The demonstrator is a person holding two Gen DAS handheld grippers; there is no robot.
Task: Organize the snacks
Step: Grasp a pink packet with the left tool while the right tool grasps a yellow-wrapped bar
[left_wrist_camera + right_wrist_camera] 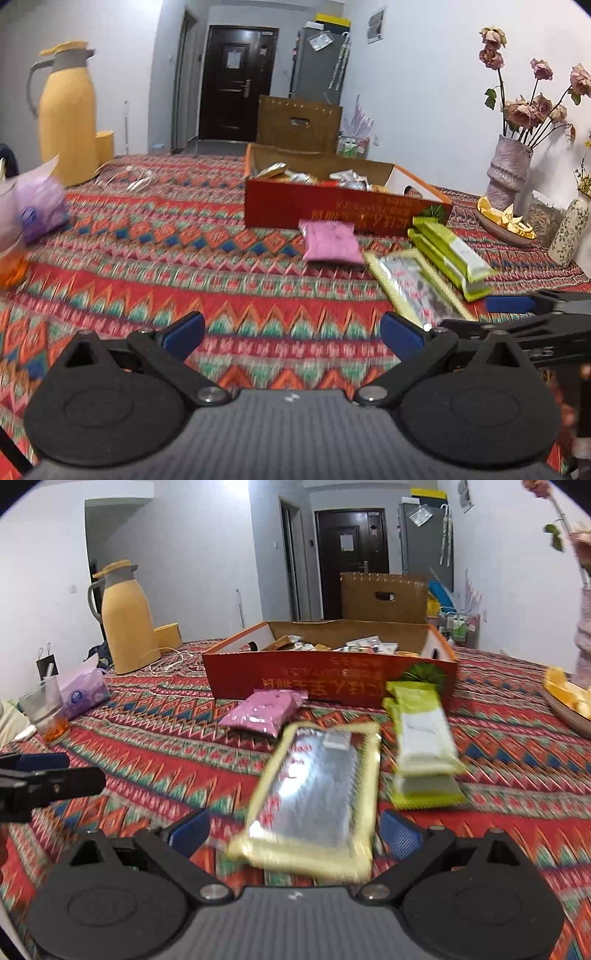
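Right hand-held gripper (291, 830): jaws spread wide, gripping nothing; the near end of the yellow-edged silver packet (314, 797) lies between the blue pads (400, 832), not clamped.
Left hand-held gripper (291, 334): jaws wide apart, empty, over bare patterned cloth (147, 258) on the counter.
Silver packet edges: near end close to the right gripper's body, far end near the pink packet (264, 712); it lies flat and angled.
Green packets (421, 746): two stacked, just right of the silver packet, far end close to the red box wall.
Pink packet: flat, just in front of the red cardboard box (332, 679), whether touching it I cannot tell.
Red box: open top, snacks inside, standing mid-counter.
Open room: a wide stretch of cloth to the left, between the packets and the purple tissue pack (83, 694) beside the plastic cup (44, 709).
Right edge: dish of orange pieces (504, 221) and vases (508, 173).
Far left: yellow thermos jug (66, 114).
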